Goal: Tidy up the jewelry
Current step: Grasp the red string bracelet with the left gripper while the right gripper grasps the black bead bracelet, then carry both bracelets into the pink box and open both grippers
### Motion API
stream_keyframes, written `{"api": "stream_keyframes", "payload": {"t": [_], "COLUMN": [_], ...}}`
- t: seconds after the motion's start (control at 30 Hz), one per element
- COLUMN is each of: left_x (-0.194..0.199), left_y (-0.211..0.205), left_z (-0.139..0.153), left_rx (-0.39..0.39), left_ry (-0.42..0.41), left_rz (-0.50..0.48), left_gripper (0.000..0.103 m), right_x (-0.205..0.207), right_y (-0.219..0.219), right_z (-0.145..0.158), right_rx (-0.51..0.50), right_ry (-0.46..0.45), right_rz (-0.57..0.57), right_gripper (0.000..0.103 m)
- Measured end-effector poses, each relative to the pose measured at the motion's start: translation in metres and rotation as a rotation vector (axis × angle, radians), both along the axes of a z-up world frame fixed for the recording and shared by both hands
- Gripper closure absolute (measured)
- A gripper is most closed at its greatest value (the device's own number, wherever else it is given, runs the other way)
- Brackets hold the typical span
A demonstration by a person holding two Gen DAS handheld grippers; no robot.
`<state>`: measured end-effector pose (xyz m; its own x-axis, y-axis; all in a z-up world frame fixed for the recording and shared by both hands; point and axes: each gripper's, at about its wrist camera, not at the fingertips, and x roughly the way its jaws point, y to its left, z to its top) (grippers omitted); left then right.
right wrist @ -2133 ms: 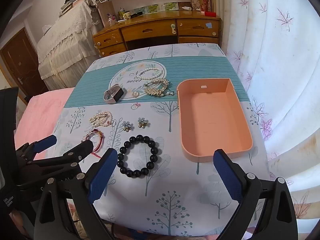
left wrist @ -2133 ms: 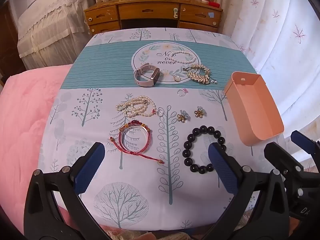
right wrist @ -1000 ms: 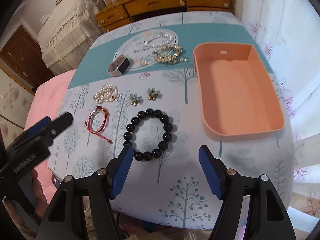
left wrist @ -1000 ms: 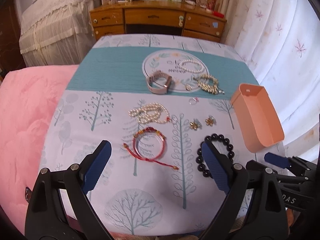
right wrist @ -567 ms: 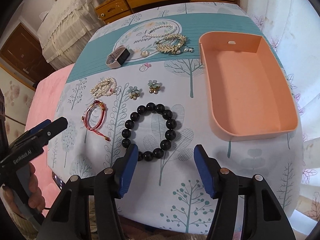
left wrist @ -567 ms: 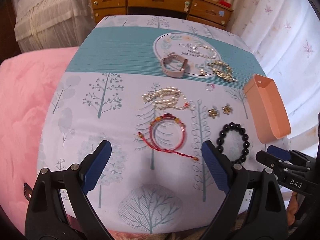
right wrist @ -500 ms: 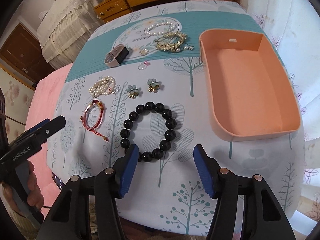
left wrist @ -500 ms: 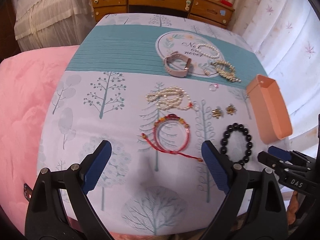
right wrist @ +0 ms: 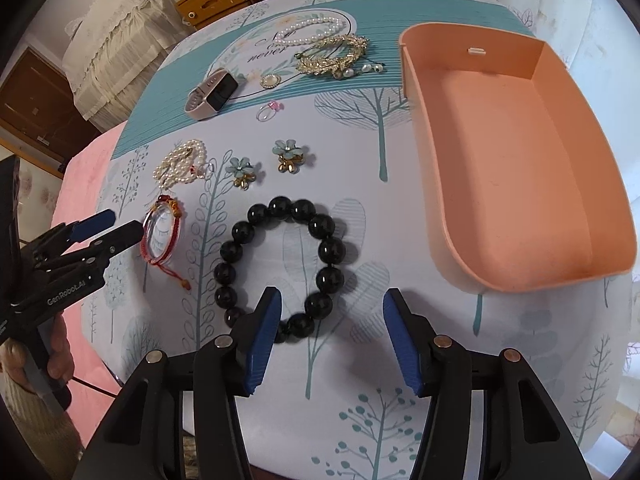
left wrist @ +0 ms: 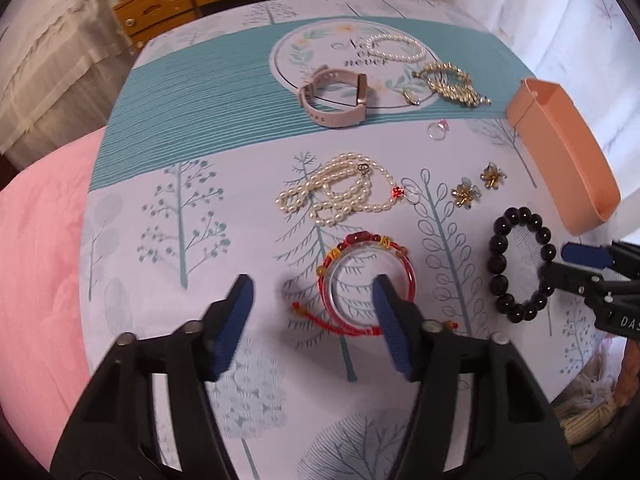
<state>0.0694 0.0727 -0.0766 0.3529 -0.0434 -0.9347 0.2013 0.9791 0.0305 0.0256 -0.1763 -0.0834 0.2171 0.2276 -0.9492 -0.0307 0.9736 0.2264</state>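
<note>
Jewelry: glossy black bead bracelet [right wrist: 280, 268], seemingly untouched, by released right gripper [right wrist: 332, 334].

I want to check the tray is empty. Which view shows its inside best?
The right wrist view: it looks down into the tray, whose floor is bare. The left wrist view shows only its outer wall at the edge.

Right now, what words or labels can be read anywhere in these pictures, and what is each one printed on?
"GenRobot.AI": on the left hand-held gripper, seen from the right wrist.
"DAS", cut off at the frame edge: on the right hand-held gripper, seen from the left wrist.
"...never": script in the tablecloth's round emblem; its first words are partly hidden by the pearl bracelet.
</note>
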Motion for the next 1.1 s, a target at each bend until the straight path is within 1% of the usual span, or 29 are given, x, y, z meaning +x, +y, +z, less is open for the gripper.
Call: {"api": "stream_keyframes", "payload": {"t": [0.07,0.1,0.17,0.23,0.3,0.37,0.4,0.43,0.5,0.53,0.57,0.6,0.63,0.7,0.83,0.93,1.0,1.1], "left_x": [0.005,0.007,0.011,0.014,0.019,0.022,0.023,0.024,0.025,0.025,0.025,0.024,0.023,0.021,0.016,0.008,0.003,-0.005], "left_y": [-0.001,-0.002,-0.004,-0.006,-0.008,-0.009,-0.01,-0.011,-0.012,-0.013,-0.014,-0.014,-0.017,-0.02,-0.016,-0.017,-0.018,-0.025], "left_z": [-0.004,-0.006,-0.011,-0.014,-0.017,-0.02,-0.021,-0.021,-0.021,-0.021,-0.021,-0.021,-0.02,-0.021,-0.015,0.002,0.017,0.044], "left_rx": [0.003,0.01,0.027,0.041,0.044,0.053,0.052,0.052,0.053,0.043,0.013,-0.009,0.005,0.029,-0.007,-0.026,-0.038,-0.039], "left_ry": [0.019,0.026,0.04,0.051,0.067,0.076,0.077,0.081,0.082,0.085,0.097,0.107,0.104,0.089,0.066,0.017,-0.018,-0.075], "left_rz": [-0.017,-0.025,-0.049,-0.074,-0.089,-0.099,-0.105,-0.11,-0.119,-0.125,-0.137,-0.143,-0.144,-0.147,-0.102,-0.074,-0.062,-0.059], "left_gripper": [0.054,0.055,0.055,0.055,0.055,0.055,0.055,0.055,0.056,0.062,0.078,0.089,0.094,0.094,0.094,0.094,0.094,0.094], "right_x": [0.004,0.006,0.01,0.012,0.015,0.016,0.017,0.016,0.016,0.015,0.014,0.015,0.013,0.011,0.003,-0.003,-0.008,-0.014], "right_y": [0.004,0.007,0.011,0.014,0.02,0.023,0.026,0.026,0.029,0.029,0.029,0.029,0.028,0.028,0.026,0.025,0.024,0.021], "right_z": [0.0,-0.001,-0.001,-0.001,-0.001,-0.002,-0.002,-0.003,-0.003,-0.004,-0.004,-0.003,-0.002,0.005,0.027,0.045,0.061,0.086], "right_rx": [-0.014,-0.025,-0.052,-0.078,-0.128,-0.171,-0.191,-0.204,-0.216,-0.216,-0.216,-0.207,-0.196,-0.179,-0.143,-0.11,-0.084,-0.074], "right_ry": [-0.013,-0.019,-0.03,-0.04,-0.057,-0.074,-0.082,-0.091,-0.104,-0.108,-0.113,-0.116,-0.12,-0.151,-0.227,-0.278,-0.322,-0.378], "right_rz": [0.008,0.013,0.022,0.033,0.055,0.075,0.086,0.09,0.101,0.102,0.105,0.106,0.104,0.103,0.105,0.108,0.114,0.116], "right_gripper": [0.052,0.053,0.058,0.061,0.067,0.076,0.079,0.088,0.088,0.088,0.088,0.089,0.089,0.089,0.089,0.089,0.089,0.089]}}
